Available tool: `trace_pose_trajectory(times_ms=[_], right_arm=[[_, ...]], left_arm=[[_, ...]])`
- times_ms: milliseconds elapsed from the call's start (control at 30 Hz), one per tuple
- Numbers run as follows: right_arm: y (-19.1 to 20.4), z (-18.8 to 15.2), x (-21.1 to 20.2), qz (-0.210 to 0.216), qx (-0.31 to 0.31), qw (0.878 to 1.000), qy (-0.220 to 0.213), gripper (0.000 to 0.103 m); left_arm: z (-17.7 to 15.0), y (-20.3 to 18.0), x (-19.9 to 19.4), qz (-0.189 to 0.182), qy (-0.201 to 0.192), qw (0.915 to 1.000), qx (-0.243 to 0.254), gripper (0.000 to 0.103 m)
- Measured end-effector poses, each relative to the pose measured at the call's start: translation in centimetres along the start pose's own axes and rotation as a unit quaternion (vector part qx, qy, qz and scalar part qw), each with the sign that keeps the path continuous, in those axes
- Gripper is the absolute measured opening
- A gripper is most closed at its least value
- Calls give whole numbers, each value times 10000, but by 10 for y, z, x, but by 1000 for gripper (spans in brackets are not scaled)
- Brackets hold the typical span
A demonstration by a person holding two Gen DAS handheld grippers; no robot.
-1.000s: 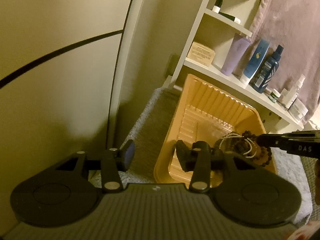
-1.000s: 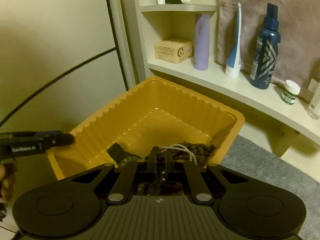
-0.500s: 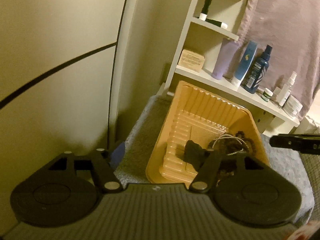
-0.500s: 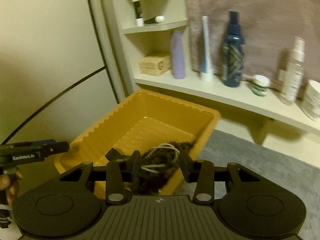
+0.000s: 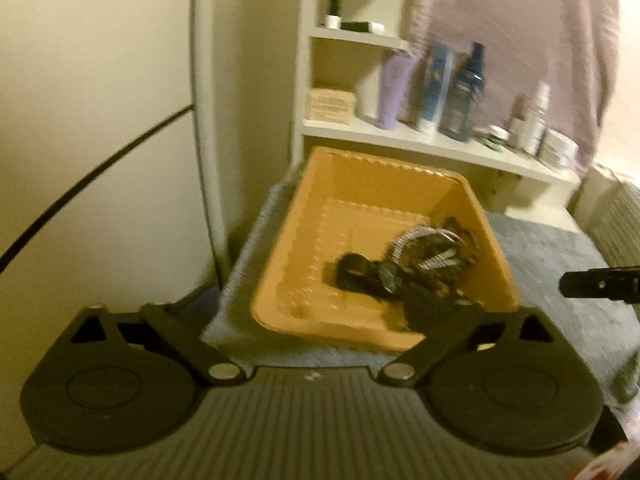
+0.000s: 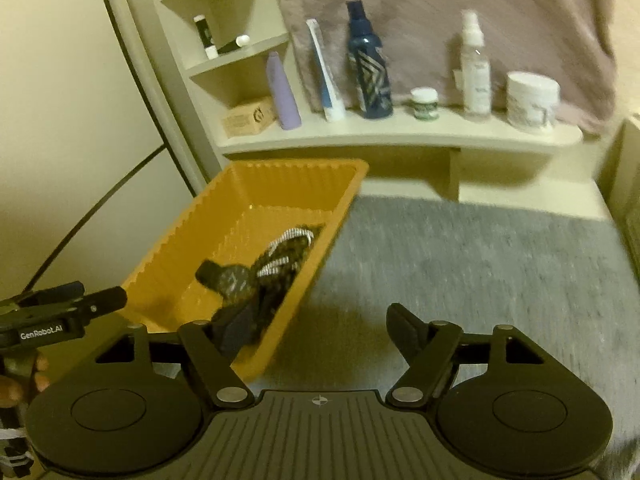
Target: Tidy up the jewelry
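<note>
We see a glossy ribbed plastic orange tray (image 6: 192,240) on a rough grey cloth mat (image 6: 480,264); the shelf (image 6: 400,136) looks smooth, matt, painted.

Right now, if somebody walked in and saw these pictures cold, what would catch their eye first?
Probably the orange tray on the grey mat, with a dark tangle of beaded jewelry and a black watch heaped at one end. Next, the white shelf behind it, lined with bottles and jars, the dark blue spray bottle standing out. Both hand-held grippers, left and right, are open and empty.
</note>
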State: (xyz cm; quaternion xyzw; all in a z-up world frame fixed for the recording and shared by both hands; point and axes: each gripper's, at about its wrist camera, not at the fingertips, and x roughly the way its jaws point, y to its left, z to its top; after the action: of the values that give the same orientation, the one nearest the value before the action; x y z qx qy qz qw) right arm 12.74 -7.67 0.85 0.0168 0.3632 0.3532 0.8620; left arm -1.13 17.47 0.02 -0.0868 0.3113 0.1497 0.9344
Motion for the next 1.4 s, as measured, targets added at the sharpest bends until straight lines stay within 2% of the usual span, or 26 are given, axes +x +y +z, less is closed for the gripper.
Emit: trace_pose_trajectory(times_ms=[367, 500, 567, 900, 1400], right_arm=[[-2, -35, -38, -732, 118, 9972, 56, 75], [-6, -46, -48, -910, 171, 9956, 108, 75], [-9, -51, -54, -977, 239, 9949, 103, 75], [-9, -65, -75, -1082, 359, 9934, 76, 75], [-3, -73, -86, -1102, 469, 9928, 25, 75]], left_arm=[[-11, -38, -13, -245, 422, 9984, 275, 103], [-16, -53, -19, -124, 447, 9984, 334, 103], [-17, -58, -22, -189, 512, 9981, 279, 102], [-22, -89, -44, -187, 394, 9966, 696, 103], [-31, -108, -52, -308, 326, 9953, 861, 103]])
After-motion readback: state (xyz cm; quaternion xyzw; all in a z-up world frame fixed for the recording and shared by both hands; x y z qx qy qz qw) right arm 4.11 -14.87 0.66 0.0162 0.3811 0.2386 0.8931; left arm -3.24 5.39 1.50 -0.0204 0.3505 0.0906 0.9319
